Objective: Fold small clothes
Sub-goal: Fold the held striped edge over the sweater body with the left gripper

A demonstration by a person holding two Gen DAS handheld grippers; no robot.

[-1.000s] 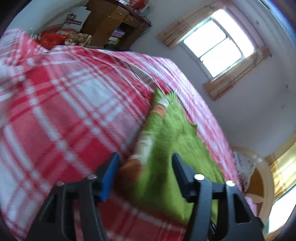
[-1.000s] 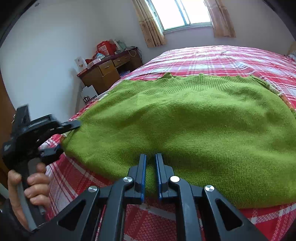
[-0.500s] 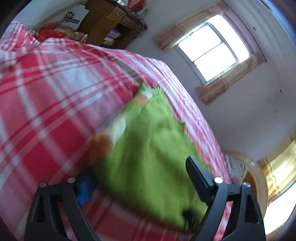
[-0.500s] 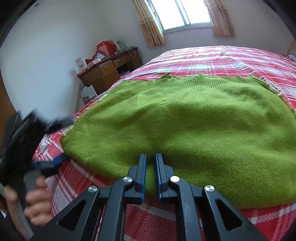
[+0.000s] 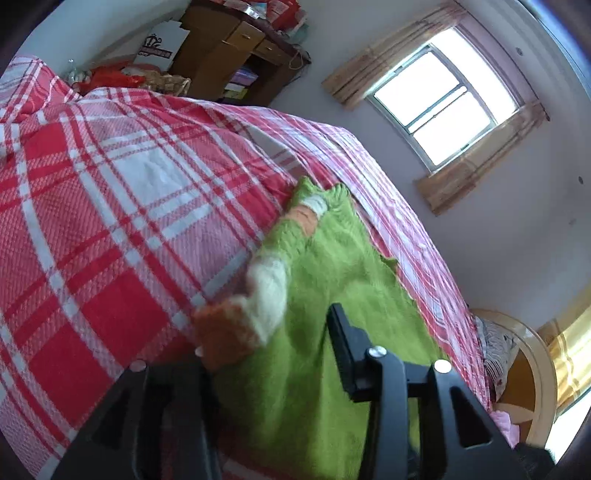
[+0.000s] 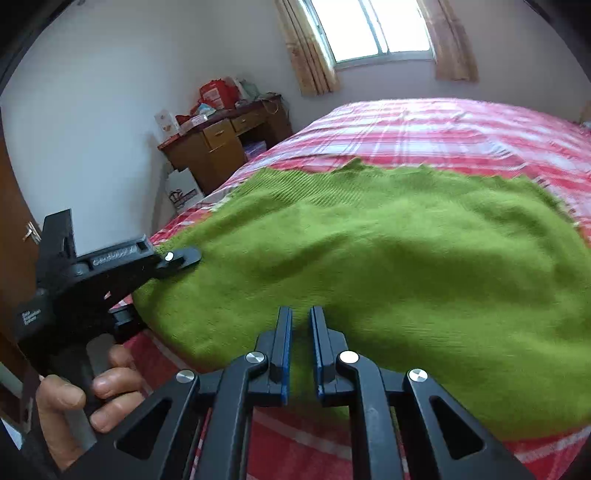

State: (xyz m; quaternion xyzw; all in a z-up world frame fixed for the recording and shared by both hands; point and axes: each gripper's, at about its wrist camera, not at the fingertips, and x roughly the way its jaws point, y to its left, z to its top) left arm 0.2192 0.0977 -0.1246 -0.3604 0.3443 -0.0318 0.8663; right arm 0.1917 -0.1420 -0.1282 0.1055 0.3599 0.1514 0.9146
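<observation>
A green knit sweater [image 6: 388,266] lies flat on the red plaid bed. Its sleeve with orange and white bands [image 5: 266,291] runs along its left edge. My left gripper [image 5: 269,347] is open, its jaws astride the sweater's near left corner, the orange band over the left finger. It also shows in the right wrist view [image 6: 173,258], at the sweater's left edge. My right gripper [image 6: 300,332] is shut on the sweater's near hem, with green cloth between the blue pads.
The red plaid bedspread [image 5: 110,192] covers the whole bed. A wooden desk [image 6: 225,144] with clutter stands by the far left wall, a white paper bag [image 6: 183,188] beside it. A window [image 6: 373,29] is behind the bed. A round wooden headboard [image 5: 532,373] is at the right.
My left gripper has swung about over the sweater's left corner, its jaws wider, and now sits at the sleeve. My right gripper stays shut on the hem.
</observation>
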